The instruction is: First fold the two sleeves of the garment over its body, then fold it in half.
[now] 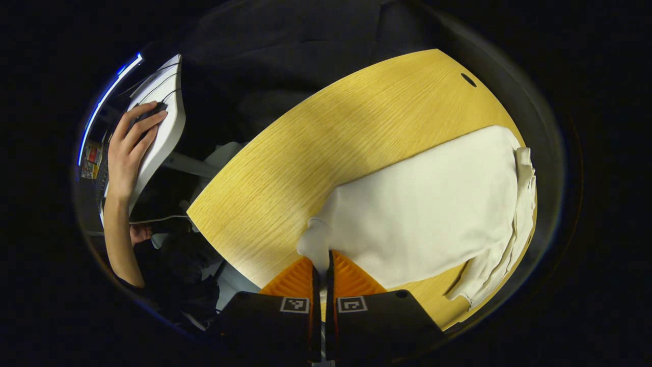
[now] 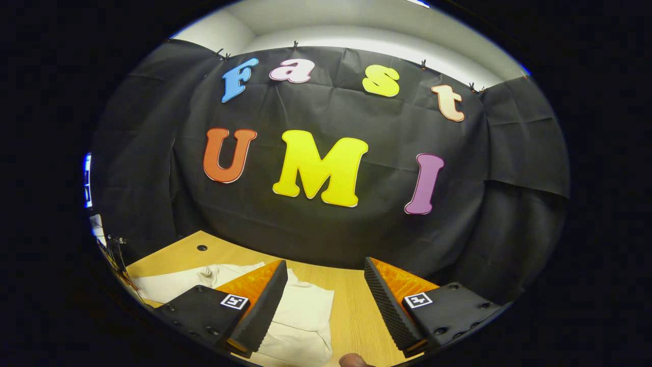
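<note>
Left gripper: jaws closed together, with a corner of the cream garment pinched between both fingers at the near edge of the cloth. In the left gripper view the garment lies on the wooden table, spread toward the right side, with a bunched sleeve trailing along its right edge down toward the table's near rim. A small oval hole sits in the tabletop at the far right. Beyond the table's left edge a hand rests on a white object; its identity cannot be told.

Right gripper: jaws wide apart, holding nothing, raised above the table and facing the booth wall. In the right gripper view the garment lies below and left of it, partly behind the left finger
</note>
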